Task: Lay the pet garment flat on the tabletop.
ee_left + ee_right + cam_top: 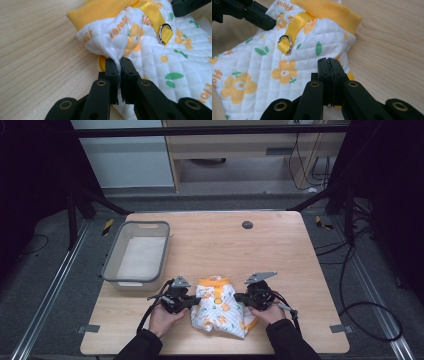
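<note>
Both grippers pinch a quilted pet vest at the near edge of the table.

The white, orange-flowered pet vest (pixel 220 307) lies near centre, yellow ribbed collar (pixel 100 10) far, D-ring strap (pixel 287 42) on top; the left gripper (pixel 119 65) clamps a fold at its left edge, the right gripper (pixel 329 65) is pressed together on its right edge; likely a fold or lift is starting, calling for both hands together; a grey bin (pixel 113 261) waits far left.

High view overhead, facing forward-down on the table (pixel 210 245); gripper views low, close, opposed, sharing the quilted garment (pixel 160 57).
</note>
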